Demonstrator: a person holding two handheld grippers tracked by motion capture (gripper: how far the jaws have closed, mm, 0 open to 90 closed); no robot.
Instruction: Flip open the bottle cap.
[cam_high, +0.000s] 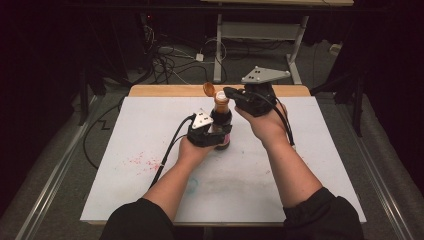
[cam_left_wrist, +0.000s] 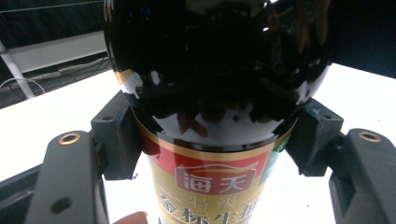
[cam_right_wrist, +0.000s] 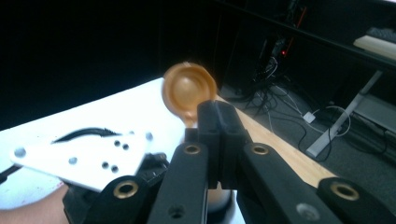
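Currently the soy sauce bottle (cam_high: 221, 125) stands upright on the white table (cam_high: 300, 165), near the middle of its far half. Left gripper (cam_high: 212, 131) clamps the bottle's body; in the left gripper view both pads (cam_left_wrist: 116, 140) press against the dark glass just above the red-and-gold label (cam_left_wrist: 210, 186). Orange flip cap (cam_high: 209, 89) is hinged open, tilted back-left. Right gripper (cam_high: 228, 92) is held at the bottle's mouth, jaws pressed together with nothing visible between them, tips just beside the cap.

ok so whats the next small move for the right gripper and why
Probably press the flip cap down: it stands open above the bottle, which the left gripper clamps steady on the table, and the right gripper, jaws together, sits right beside it.
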